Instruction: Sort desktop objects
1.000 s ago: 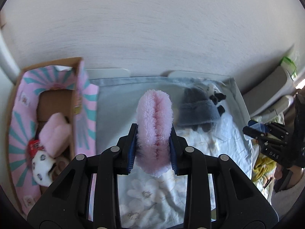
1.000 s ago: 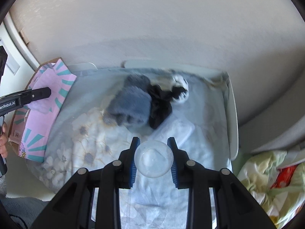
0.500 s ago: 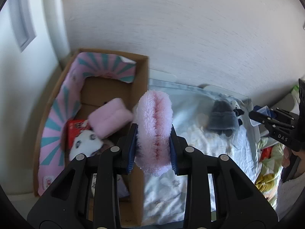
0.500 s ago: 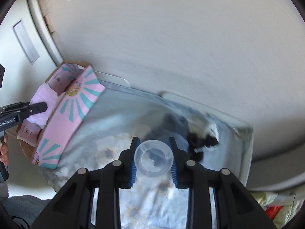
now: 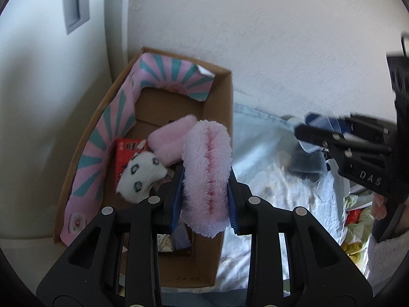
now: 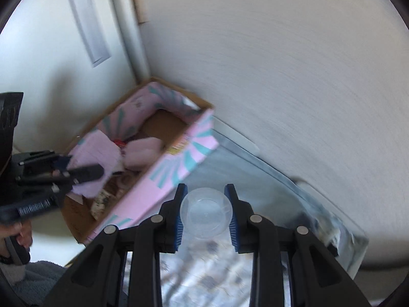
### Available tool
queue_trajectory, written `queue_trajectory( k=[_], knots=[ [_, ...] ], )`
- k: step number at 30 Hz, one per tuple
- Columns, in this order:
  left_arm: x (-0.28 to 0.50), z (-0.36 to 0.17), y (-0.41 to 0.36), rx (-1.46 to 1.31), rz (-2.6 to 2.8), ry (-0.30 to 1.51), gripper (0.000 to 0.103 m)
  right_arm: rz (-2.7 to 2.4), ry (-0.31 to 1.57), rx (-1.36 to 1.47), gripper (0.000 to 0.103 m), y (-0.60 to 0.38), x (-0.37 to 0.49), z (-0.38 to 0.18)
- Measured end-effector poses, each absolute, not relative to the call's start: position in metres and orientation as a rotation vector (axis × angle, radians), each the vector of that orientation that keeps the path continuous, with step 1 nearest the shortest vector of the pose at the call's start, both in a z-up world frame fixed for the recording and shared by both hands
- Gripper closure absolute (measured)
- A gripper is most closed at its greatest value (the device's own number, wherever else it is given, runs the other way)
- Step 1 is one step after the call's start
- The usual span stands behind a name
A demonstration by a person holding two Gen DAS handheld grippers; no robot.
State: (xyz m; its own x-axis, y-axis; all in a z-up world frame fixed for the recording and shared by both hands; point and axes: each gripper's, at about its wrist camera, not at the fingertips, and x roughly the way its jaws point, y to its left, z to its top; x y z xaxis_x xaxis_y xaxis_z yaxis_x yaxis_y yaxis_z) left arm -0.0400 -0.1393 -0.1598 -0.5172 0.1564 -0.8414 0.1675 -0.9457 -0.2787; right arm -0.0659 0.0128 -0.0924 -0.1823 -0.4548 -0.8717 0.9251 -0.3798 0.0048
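My left gripper (image 5: 205,199) is shut on a fluffy pink sock (image 5: 206,176), held over the right wall of a cardboard box (image 5: 225,117) with pink and teal flaps. Inside the box lie another pink fluffy piece (image 5: 168,140), a white plush with dark spots (image 5: 140,176) and a red packet (image 5: 125,153). My right gripper (image 6: 206,212) is shut on a clear plastic cup (image 6: 206,212), above the table's floral cloth (image 6: 204,281), right of the box (image 6: 179,158). The right gripper (image 5: 314,130) also shows in the left wrist view; the left gripper (image 6: 84,171) with the sock (image 6: 97,163) shows in the right wrist view.
A grey knit item (image 5: 306,163) and a black-and-white one lie on the cloth (image 5: 255,153) at the table's far side. A white wall rises right behind box and table. Colourful bedding (image 5: 358,220) lies at the right. A hand (image 6: 20,232) grips the left handle.
Both grippers have swung left towards the box. The pink sock has gone from over the cloth to over the box's right wall. The cup has moved from mid-table to beside the box.
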Motion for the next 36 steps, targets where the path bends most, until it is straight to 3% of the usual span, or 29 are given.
queue_trajectory(
  k=[14,25,36],
  knots=[
    [-0.020,-0.180,-0.161,1.558,-2.580,0.600,0.076,-1.508,0.829,0.939,0.076,-0.073,-0.006,-0.106],
    [-0.024,-0.189,-0.153,1.590,-2.566,0.601,0.076,-1.405,0.949,0.997,0.076,-0.119,-0.011,-0.130],
    [-0.024,-0.194,-0.136,1.626,-2.570,0.566,0.076,-1.389,0.955,1.033,0.076,-0.128,-0.022,-0.143]
  ],
)
